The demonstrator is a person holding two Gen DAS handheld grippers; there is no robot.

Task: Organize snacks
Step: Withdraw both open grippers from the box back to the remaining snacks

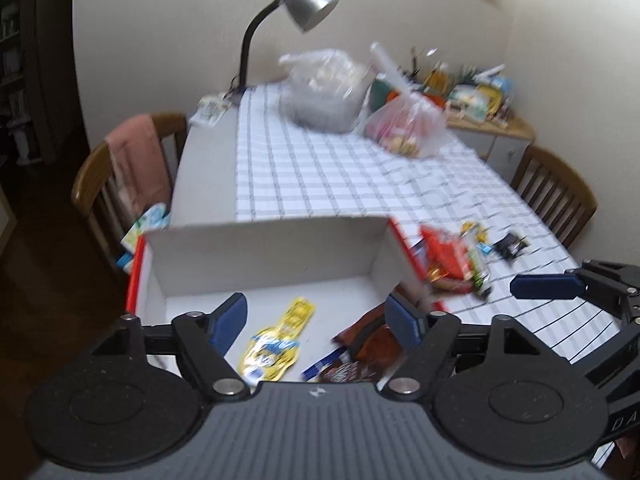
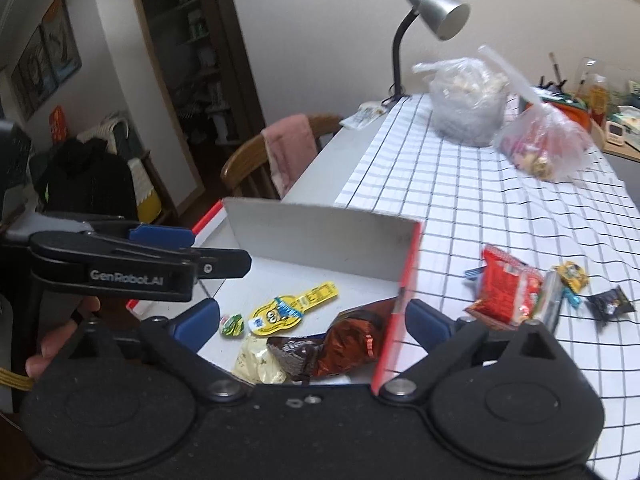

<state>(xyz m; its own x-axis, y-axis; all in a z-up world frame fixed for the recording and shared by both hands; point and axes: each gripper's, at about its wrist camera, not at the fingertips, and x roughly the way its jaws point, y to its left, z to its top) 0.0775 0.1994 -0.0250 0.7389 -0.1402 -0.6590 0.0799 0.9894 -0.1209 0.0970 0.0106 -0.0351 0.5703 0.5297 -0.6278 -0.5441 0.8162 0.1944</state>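
- Two grippers over box (image 1: 276,256): left gripper (image 1: 316,322) jaws wide, nothing between the blue pads; right gripper (image 2: 312,322) jaws wide too, straddling box's red right wall, nothing gripped.
- Box: white card inside, red outside, rectangular, open top, at near left of table (image 1: 208,168).
- Inside box, flat on floor: yellow pack (image 2: 294,308), glossy, bottle-shaped outline; brown pack (image 2: 352,344), crinkled foil; dark wrapper (image 2: 292,354) touching brown pack; pale pouch (image 2: 260,364), soft; small green candy (image 2: 233,326) just beside yellow pack.
- Outside box, right of it, on cloth (image 2: 460,200): red pack (image 2: 506,294), shiny, wrinkled; yellow sweet (image 2: 570,274) and black sachet (image 2: 610,302) near it, apart from each other.
- Cloth: white with thin dark grid, rippled at far right.
- Far end of table: clear bag (image 2: 466,98), bulky, pale contents; second clear bag (image 2: 546,146), reddish contents, blurred.
- Lamp (image 1: 306,2): grey metal cone shade, black bent neck.
- Wooden chair (image 1: 100,184) left of table, pink towel (image 1: 138,160) draped on back.
- Left wrist view blurred; print on packs unreadable.
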